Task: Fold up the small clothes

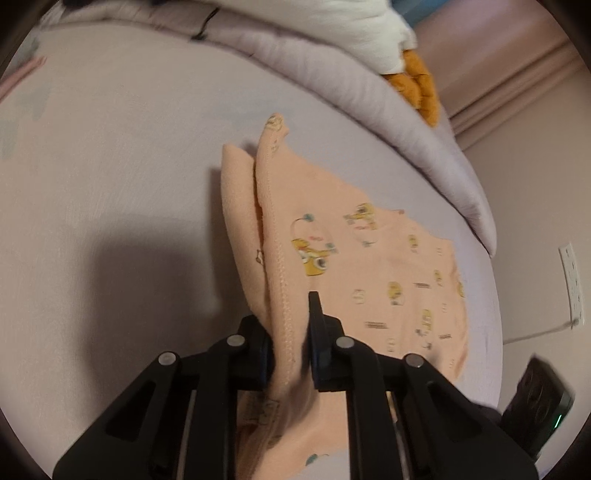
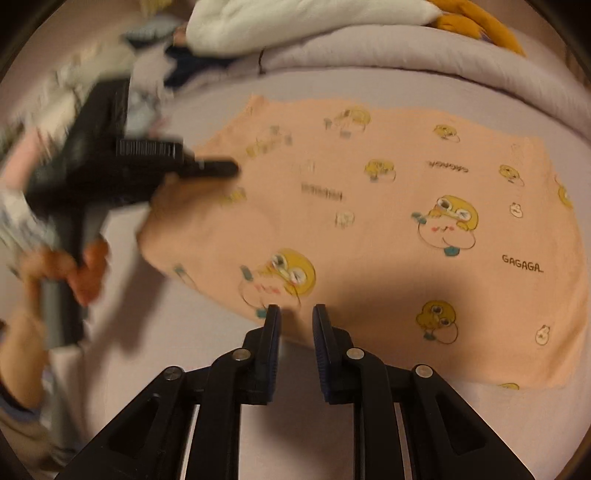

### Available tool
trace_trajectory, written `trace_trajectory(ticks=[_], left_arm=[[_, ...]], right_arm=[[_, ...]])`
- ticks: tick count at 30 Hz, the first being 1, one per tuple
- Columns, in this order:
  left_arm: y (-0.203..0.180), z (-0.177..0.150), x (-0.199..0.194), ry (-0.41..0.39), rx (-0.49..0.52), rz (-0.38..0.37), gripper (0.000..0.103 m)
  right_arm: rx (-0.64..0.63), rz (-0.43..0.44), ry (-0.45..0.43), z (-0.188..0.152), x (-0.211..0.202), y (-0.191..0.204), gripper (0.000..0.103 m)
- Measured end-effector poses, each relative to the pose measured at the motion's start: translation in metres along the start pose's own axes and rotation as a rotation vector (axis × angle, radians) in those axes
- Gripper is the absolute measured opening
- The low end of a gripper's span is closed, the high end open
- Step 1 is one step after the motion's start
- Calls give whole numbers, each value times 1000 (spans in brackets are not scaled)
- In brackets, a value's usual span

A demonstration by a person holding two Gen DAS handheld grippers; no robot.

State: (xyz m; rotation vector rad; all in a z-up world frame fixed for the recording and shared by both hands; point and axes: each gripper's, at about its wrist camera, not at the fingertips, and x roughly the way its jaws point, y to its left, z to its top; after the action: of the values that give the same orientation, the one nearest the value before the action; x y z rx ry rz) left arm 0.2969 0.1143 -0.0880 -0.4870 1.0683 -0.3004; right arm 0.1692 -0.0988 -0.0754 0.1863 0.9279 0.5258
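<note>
A small peach garment (image 2: 388,221) printed with yellow cartoon chicks lies on the lilac bed sheet (image 2: 177,332). My left gripper (image 1: 291,317) is shut on a bunched edge of the garment (image 1: 354,266) and lifts that edge off the sheet. In the right wrist view the left gripper (image 2: 221,169) shows at the garment's left side, blurred, with the person's hand under it. My right gripper (image 2: 295,310) is open and empty, its tips just over the garment's near edge.
A rolled lilac duvet (image 1: 388,110) runs along the far side of the bed, with white bedding (image 2: 295,22) and an orange plush (image 1: 421,88) on it. Other clothes (image 2: 74,96) lie piled at the far left. A wall socket (image 1: 572,284) is at the right.
</note>
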Motion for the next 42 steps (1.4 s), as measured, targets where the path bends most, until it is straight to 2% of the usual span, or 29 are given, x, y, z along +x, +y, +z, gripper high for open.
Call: trace_trajectory(ticks=[2,4,5,6,8,14,17,19,24,28,32,35,37,38,39,40,42], left_arm=[[-15,1,-4,-14,47,-6,13],[-31,2,-6,-21,90,-13,13],[-39,2,-6,-25,110,-16,13],[-45,2,-5,-25,126,-18,14],[-59,1,-2,-18,169,-19,16],[-96,-7,24,37,290,-10,18],[-104,-11,39,70,320,-25,22],[-107,-15,49,112,328,-63,31],[-106,-20,54,134,331,-92,31],[-93,-23,44,139,278,-158,31],[-76,-36,17,116,244,-182,34],[-65,-44,0,90,220,-181,34],[-56,-50,-11,73,207,-168,34],[-52,-51,-14,71,199,-162,34],[-48,-54,-16,70,187,-151,34],[-43,-57,-20,72,178,-146,34],[-38,-60,-22,77,158,-144,34]], right_arm=[[97,54,-59,12,-8,-18,27],[192,100,-102,24,-10,-35,47],[235,134,-119,28,-10,-42,50],[302,206,-137,35,-6,-54,53],[404,318,-153,42,1,-69,54],[582,556,-162,56,28,-88,71],[653,584,-125,53,37,-94,76],[662,581,-113,49,38,-94,76],[689,620,-134,52,38,-102,77],[674,573,-133,48,36,-106,76],[635,493,-111,55,40,-98,73],[579,341,-53,58,45,-91,53],[549,273,-29,58,46,-90,33],[537,242,-18,59,46,-90,29],[527,212,-14,61,45,-89,21],[517,189,-12,62,44,-89,15],[481,158,-27,65,39,-84,12]])
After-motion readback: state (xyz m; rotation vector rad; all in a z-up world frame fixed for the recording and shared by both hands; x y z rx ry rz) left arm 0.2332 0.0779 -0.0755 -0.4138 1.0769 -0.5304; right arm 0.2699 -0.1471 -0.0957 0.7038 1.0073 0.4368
